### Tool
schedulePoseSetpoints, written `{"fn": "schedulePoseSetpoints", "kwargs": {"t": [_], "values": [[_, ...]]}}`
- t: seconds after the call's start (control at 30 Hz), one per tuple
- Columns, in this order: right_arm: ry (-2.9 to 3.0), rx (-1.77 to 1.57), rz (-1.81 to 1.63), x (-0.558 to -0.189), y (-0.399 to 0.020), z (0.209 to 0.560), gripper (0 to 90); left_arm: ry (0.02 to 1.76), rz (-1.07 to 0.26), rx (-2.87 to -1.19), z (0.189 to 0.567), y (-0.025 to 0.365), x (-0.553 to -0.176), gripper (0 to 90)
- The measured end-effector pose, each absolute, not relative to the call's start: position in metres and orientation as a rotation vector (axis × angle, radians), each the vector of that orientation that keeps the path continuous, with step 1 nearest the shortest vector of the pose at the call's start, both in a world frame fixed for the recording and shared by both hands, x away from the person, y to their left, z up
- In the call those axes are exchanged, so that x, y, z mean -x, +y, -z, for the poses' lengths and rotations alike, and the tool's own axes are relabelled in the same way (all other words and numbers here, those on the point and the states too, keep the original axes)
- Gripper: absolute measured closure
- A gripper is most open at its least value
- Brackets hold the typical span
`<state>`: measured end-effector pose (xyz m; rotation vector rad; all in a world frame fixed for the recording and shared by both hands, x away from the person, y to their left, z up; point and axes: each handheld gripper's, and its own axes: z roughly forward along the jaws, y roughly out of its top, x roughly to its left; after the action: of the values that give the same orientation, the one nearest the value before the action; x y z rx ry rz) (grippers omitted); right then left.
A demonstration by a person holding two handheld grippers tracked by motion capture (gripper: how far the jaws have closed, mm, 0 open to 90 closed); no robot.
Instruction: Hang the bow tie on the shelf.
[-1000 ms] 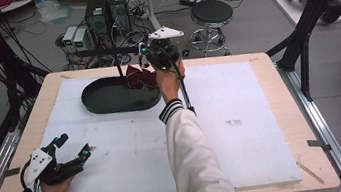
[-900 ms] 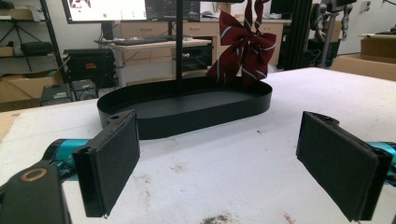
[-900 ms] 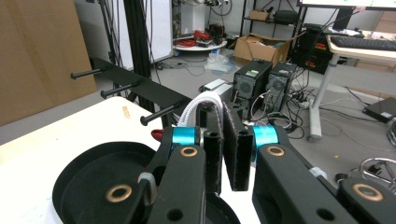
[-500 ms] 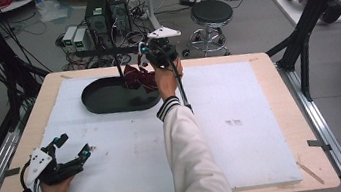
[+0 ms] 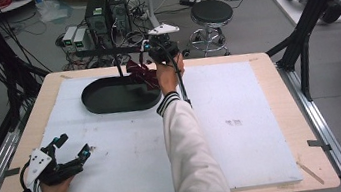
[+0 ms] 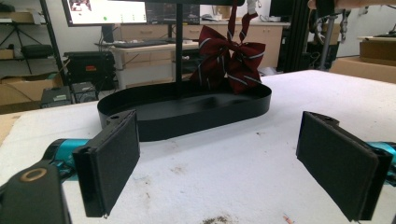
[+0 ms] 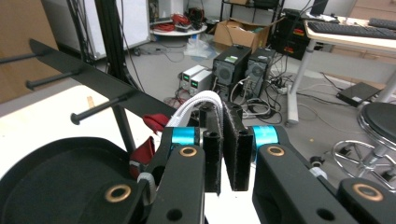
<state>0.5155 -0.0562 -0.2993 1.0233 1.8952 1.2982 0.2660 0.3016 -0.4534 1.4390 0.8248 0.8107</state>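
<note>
Right gripper view — hand-held gripper [image 7: 229,142] pinched on white strap [image 7: 194,106]

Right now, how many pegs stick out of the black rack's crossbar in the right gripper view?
3 on the crossbar: one far left, one below it, and one nearest the post. The right gripper may hide others.

Dark-red striped bow tie [image 6: 232,58] hangs above black oval tray [image 6: 154,122].

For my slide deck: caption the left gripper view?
Open left gripper faces a striped maroon bow tie hanging over a black stand base.
</note>
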Motion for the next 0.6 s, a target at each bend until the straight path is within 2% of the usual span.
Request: {"fn": "schedulePoseSetpoints", "kwargs": {"t": [0.27, 0.6], "values": [[1.91, -1.027, -1.261, -0.5161, -0.0596, 0.2997, 81.9, 0.824, -0.812, -1.441, 0.4534, 0.3015, -0.2659, 13.9], [1.963, -1.017, -1.186, -0.5136, -0.0634, 0.2989, 68.1, 0.822, -0.811, -1.437, 0.4535, 0.3011, -0.2658, 13.9]]}}
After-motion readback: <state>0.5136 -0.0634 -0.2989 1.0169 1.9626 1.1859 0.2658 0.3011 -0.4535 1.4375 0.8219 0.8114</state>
